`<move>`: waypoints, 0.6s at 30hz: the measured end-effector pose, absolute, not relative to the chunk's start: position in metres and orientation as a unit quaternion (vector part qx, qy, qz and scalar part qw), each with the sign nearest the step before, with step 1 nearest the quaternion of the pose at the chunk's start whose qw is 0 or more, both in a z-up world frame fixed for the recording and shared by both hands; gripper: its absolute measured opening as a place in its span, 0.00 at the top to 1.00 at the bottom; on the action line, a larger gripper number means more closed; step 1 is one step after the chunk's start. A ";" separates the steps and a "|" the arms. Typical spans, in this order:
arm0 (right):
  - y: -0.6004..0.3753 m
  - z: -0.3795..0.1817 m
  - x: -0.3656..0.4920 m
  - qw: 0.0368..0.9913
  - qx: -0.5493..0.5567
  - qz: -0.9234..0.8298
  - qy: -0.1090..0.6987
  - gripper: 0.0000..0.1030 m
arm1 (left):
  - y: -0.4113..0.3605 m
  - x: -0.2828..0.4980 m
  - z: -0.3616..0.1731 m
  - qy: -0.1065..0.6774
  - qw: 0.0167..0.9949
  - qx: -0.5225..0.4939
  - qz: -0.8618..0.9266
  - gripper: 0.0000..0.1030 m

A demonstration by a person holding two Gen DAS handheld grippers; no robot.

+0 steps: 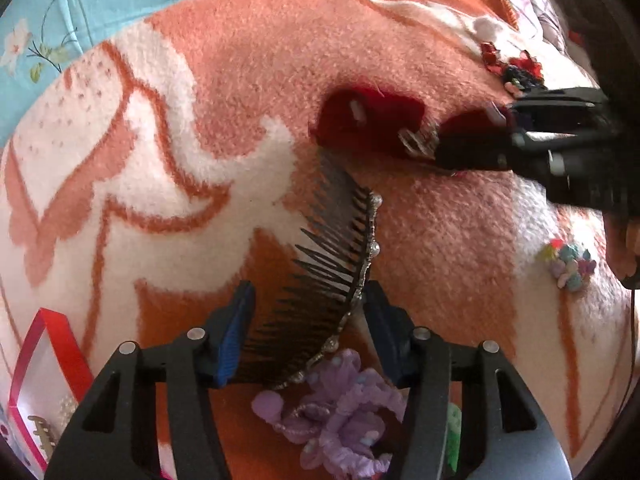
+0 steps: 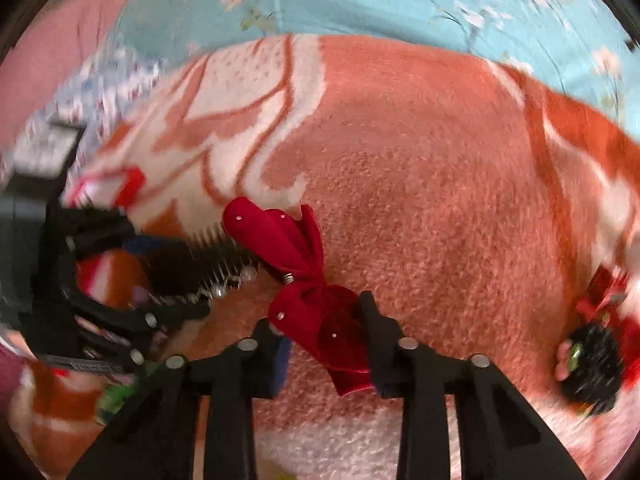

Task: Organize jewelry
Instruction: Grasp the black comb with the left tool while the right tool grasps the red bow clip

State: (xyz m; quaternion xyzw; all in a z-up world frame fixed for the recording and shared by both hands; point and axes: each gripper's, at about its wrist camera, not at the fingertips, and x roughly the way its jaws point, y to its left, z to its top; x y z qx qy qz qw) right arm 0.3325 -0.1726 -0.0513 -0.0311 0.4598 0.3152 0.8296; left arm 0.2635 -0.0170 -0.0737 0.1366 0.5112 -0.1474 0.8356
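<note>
1. My left hand-held gripper [image 1: 306, 334] has its blue-padded jaws spread around the black plastic hair comb with a pearl-and-metal spine [image 1: 340, 280]. The comb lies between the pads, but I cannot tell whether they are pressing on it or only flanking it.
2. In the left wrist view the comb's long axis runs from about 6 o'clock, at the jaws, up toward 12 o'clock. Its far end stops just beside the red velvet bow clip [image 1: 372, 124].
3. My right hand-held gripper [image 2: 324, 328] sits over that red velvet bow clip [image 2: 304, 280]. The lower lobe lies between the jaws, which stand apart. I judge them not yet clamped, though the picture is blurred.
4. The bow's long axis in the right wrist view runs from about 10 o'clock to 5 o'clock, so the jaws straddle it across its narrow side. The right gripper is plainly the nearer one for the bow, the left for the comb.
5. Both things lie on the orange-and-white fleece blanket [image 1: 200, 140] on the bed.
6. A purple fabric flower hairpiece [image 1: 340, 400] lies under the left gripper at 6 o'clock.
7. I read no brand, label or writing anywhere.
</note>
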 end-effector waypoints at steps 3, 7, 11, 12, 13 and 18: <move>-0.190 -0.049 0.332 0.824 0.034 0.319 0.467 0.83 | -0.016 0.255 -0.065 0.502 0.841 0.132 -0.151 0.48; -0.197 -0.041 0.318 0.822 0.069 0.328 0.461 0.85 | -0.008 0.247 -0.046 0.490 0.852 0.110 -0.148 0.49; -0.198 -0.028 0.299 0.826 0.081 0.334 0.447 0.87 | 0.007 0.234 -0.029 0.489 0.856 0.072 -0.153 0.95; -0.198 -0.025 0.294 0.826 0.086 0.336 0.444 0.87 | 0.015 0.231 -0.024 0.491 0.856 0.056 -0.148 0.95; -0.198 -0.023 0.289 0.827 0.088 0.337 0.442 0.87 | 0.018 0.233 -0.025 0.492 0.857 0.053 -0.144 0.96; -0.193 -0.022 0.267 0.826 0.092 0.342 0.439 0.88 | 0.030 0.214 -0.028 0.491 0.861 0.032 -0.131 1.00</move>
